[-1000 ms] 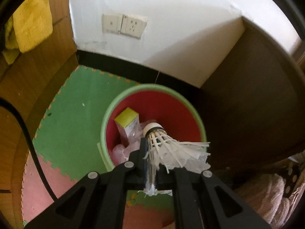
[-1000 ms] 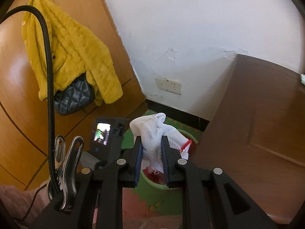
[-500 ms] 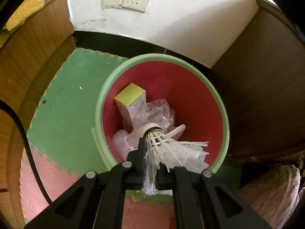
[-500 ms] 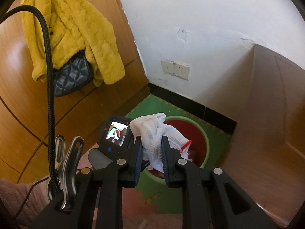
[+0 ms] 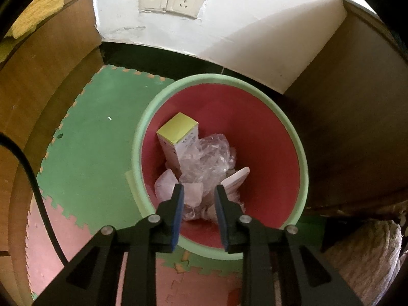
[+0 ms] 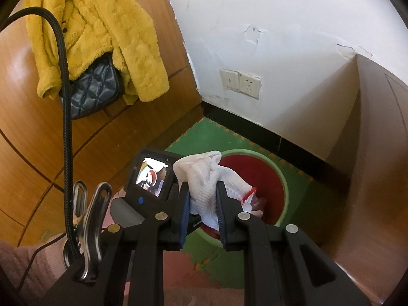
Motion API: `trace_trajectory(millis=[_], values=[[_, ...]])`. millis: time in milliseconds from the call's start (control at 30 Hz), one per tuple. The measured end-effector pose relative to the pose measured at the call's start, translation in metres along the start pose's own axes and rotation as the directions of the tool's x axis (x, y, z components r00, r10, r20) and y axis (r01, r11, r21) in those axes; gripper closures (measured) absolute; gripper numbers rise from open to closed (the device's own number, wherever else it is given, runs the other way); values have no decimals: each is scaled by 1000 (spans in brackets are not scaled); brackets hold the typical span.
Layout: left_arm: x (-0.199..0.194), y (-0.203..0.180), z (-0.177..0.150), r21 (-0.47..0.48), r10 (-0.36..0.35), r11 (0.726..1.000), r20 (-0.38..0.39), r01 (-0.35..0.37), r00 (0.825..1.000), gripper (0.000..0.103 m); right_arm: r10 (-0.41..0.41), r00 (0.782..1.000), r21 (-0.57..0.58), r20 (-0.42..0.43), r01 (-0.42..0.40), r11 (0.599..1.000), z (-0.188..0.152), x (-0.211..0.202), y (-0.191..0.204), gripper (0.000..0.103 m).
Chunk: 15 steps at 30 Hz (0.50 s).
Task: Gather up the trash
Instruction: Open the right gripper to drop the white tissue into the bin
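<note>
A bin with a green rim (image 5: pixel 142 137) and a red inside stands on the floor mats in a corner. It holds a yellow-topped box (image 5: pixel 178 130), crumpled clear plastic (image 5: pixel 209 153) and pale scraps. My left gripper (image 5: pixel 199 187) hangs right over the bin, pointing steeply down. Its jaws are opening and nothing is between the pads. In the right wrist view, my right gripper (image 6: pixel 202 186) is shut on a white knit glove (image 6: pixel 204 176) with a red thread. It hovers on the near side of the bin's rim (image 6: pixel 284 178), higher up.
Wall sockets (image 5: pixel 172 0) sit above a black skirting. A brown cabinet (image 6: pixel 369 178) flanks the bin on the right and a wooden door (image 6: pixel 30 140) on the left, with a yellow jacket (image 6: pixel 97 33) and a black bag (image 6: pixel 91 91). The left gripper's camera body (image 6: pixel 150 176) is beside my right fingers.
The left gripper sank toward the bin and its jaws parted; the shuttlecock it held is gone from between them. The right gripper came lower and closer to the bin with the glove.
</note>
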<state>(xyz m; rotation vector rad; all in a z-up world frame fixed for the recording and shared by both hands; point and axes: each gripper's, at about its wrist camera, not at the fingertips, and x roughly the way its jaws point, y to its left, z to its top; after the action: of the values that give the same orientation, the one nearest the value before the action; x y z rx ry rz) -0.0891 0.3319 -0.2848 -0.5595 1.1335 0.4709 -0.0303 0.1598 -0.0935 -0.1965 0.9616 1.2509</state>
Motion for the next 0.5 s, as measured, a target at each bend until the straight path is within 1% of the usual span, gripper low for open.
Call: trace_trajectory(millis=[300,500], values=[[-7,4,0,-8,1,1000,11,-1,1000,78,-30,1000,-18,-1,30,999,10,21,6,83],[-9,7,-1,-18,1,1000,11,-1,1000,78,-116,993,-46,35,118,992,17,27,11,78]])
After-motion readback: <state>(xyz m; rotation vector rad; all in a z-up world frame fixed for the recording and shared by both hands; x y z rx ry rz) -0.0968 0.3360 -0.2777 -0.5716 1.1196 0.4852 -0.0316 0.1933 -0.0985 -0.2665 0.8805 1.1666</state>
